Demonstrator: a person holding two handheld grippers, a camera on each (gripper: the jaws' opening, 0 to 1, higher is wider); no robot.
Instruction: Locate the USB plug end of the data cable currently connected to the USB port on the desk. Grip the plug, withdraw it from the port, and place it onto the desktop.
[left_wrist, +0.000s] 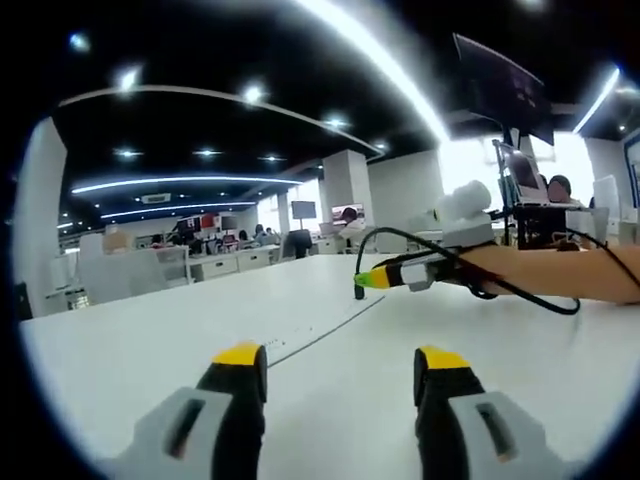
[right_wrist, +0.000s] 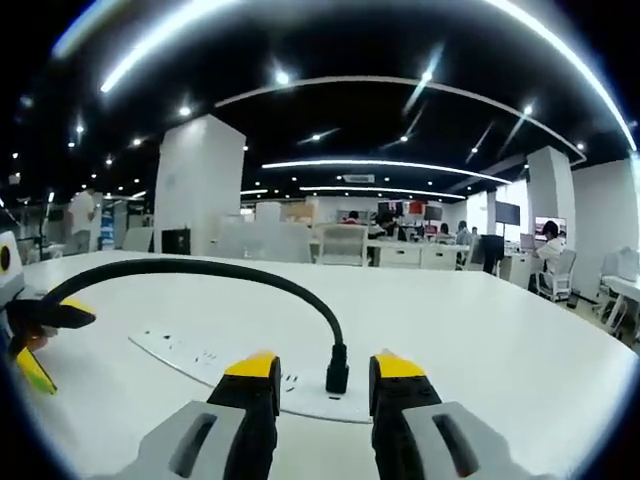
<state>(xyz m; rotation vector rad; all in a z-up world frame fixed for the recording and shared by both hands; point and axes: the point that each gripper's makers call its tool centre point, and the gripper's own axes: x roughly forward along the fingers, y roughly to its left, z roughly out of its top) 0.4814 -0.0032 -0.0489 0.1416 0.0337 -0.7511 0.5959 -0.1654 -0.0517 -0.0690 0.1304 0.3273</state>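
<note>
Between the parted jaws of the right gripper (right_wrist: 321, 368): USB plug (right_wrist: 337, 374) upright in the port strip (right_wrist: 210, 358) on the white bench (right_wrist: 480, 330), not yet clasped, black cable (right_wrist: 200, 268) arching away. Well back from the strip: left gripper (left_wrist: 341, 358), jaws wide, holding nothing.

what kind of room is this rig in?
Most likely a big open-plan office. Rows of desks and chairs with seated people run across the background, a monitor stands by a column, and long ceiling light strips run overhead. The work surface is a wide white desk with a flush socket strip.
</note>
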